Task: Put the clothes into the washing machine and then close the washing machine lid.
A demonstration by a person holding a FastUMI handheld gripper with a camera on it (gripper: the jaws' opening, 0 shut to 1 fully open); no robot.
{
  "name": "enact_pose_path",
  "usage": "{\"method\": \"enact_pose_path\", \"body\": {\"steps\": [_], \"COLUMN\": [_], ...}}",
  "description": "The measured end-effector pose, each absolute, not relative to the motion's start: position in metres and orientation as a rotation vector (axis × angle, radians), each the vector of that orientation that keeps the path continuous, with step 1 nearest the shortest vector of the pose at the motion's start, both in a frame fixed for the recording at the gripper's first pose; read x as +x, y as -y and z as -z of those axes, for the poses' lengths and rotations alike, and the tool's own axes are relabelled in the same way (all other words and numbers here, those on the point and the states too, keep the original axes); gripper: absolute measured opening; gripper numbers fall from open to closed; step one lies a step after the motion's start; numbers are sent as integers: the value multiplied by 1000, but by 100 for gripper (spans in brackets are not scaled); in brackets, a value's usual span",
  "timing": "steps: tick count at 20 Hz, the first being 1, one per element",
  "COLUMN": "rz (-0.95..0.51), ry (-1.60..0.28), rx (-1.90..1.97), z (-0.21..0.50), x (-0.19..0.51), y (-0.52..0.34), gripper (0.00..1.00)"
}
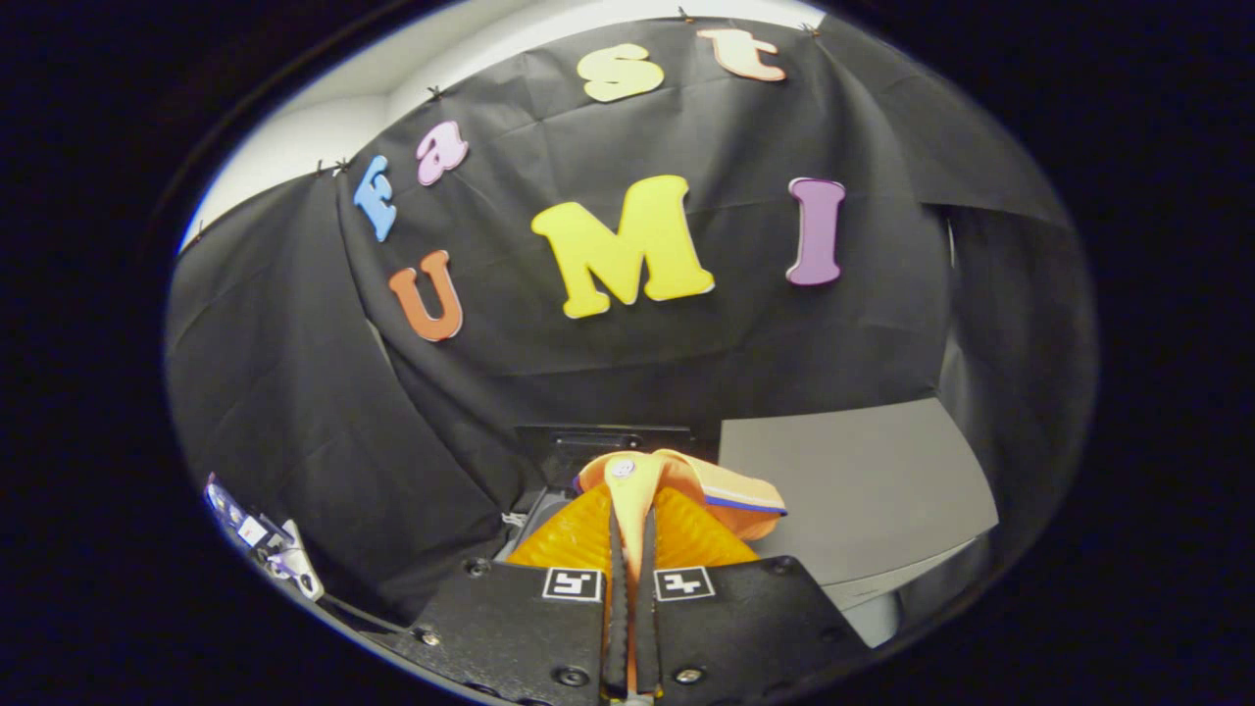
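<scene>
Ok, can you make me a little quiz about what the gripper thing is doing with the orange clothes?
1. True or false: the hand-held gripper is shut on the orange garment.
2. Which grey thing lies beyond the garment, to one side? A) a grey board B) a grey bucket
3. Fill in: the garment has a ___ stripe along its edge.

Key:
1. True; both fingers press the cloth between them.
2. A, the grey board.
3. Blue.
</scene>
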State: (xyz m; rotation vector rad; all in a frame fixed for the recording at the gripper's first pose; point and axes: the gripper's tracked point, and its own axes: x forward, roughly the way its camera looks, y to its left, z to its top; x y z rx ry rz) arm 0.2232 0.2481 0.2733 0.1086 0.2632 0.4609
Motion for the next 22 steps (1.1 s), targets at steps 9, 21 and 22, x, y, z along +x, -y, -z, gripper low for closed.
{"method": "enact_pose_path", "body": {"steps": [9, 21, 22], "rz": [-638, -672, -670], "ry": [-352, -581, -602], "rx": [115, 60, 54], "z": [-256, -165, -156], "x": [250, 341, 349], "y": [-373, -458, -462], "gripper": [7, 7, 7]}}
